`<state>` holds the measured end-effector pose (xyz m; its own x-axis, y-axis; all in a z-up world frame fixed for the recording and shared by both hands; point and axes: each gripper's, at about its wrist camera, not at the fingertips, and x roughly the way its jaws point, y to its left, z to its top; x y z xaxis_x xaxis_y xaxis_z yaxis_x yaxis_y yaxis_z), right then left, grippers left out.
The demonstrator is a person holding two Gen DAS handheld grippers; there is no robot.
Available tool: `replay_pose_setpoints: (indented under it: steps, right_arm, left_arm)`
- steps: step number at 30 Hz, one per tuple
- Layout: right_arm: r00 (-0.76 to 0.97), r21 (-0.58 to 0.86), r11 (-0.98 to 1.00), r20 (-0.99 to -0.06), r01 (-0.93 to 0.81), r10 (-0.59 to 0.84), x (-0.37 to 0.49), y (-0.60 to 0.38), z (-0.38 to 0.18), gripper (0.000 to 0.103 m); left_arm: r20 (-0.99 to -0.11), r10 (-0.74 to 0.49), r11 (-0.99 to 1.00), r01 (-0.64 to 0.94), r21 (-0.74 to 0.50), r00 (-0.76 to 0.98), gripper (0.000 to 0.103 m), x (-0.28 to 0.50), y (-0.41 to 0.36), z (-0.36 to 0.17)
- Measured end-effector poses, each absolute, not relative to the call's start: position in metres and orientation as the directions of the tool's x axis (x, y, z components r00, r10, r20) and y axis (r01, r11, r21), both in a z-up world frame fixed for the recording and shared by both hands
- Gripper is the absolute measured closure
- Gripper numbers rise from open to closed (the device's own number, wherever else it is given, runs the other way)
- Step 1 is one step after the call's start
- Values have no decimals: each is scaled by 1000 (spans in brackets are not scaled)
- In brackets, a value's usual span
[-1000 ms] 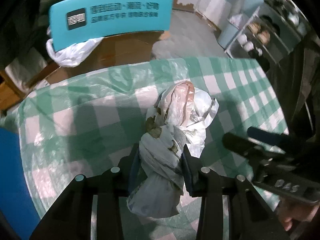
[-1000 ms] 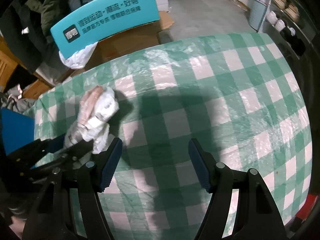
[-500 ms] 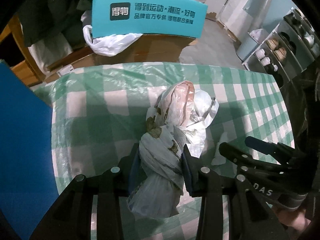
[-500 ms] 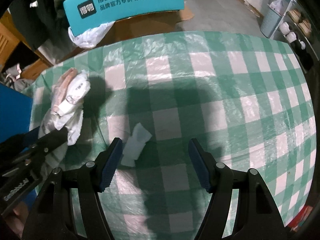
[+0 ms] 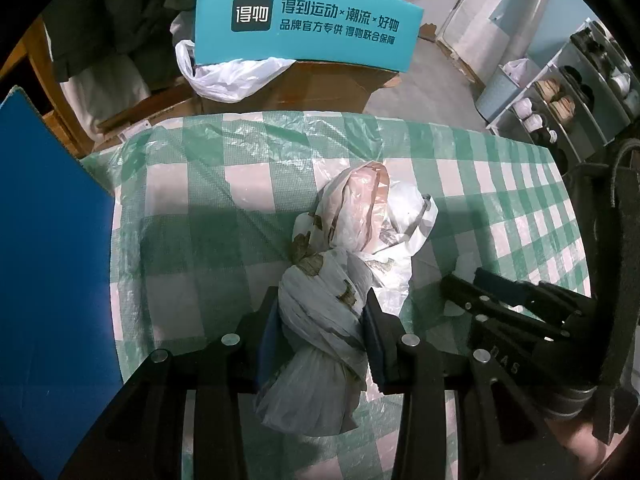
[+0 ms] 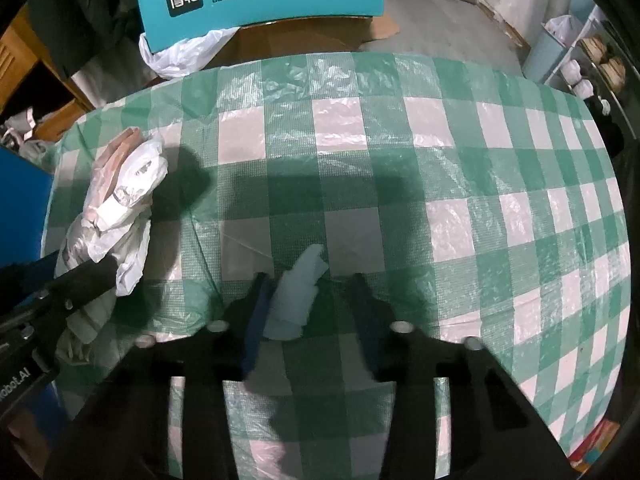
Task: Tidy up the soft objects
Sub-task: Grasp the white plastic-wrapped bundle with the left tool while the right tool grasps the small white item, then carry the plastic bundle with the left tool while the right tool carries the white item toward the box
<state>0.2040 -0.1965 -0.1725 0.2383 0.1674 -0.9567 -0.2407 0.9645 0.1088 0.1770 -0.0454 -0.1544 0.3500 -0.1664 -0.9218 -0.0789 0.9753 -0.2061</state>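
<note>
Right gripper [image 6: 308, 304] jaws, wider earlier, are closing around crumpled tissue [image 6: 298, 294].

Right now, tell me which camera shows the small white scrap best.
The right wrist view: the scrap lies on the checked cloth between the closing jaws of the right gripper, touching the left pad. In the left wrist view only a sliver shows, mostly hidden behind that gripper.

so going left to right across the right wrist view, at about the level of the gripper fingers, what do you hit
blue board → left gripper shut on the knotted plastic bag bundle → small pale scrap between the closing jaws of the right gripper → bare checked tablecloth
</note>
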Motion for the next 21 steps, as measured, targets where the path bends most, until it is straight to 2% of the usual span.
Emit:
replay_pose_setpoints:
  steps: [1, 21]
  right_arm:
    - [233, 122, 962, -956, -244, 180, 204, -196, -172, 86]
    - [272, 181, 946, -928, -268, 255, 179, -213, -120, 87]
  left_arm:
    - [-921, -168, 975, -78, -207, 350, 64, 177, -46, -154]
    - [-906, -160, 978, -59, -199, 391, 64, 154, -52, -118]
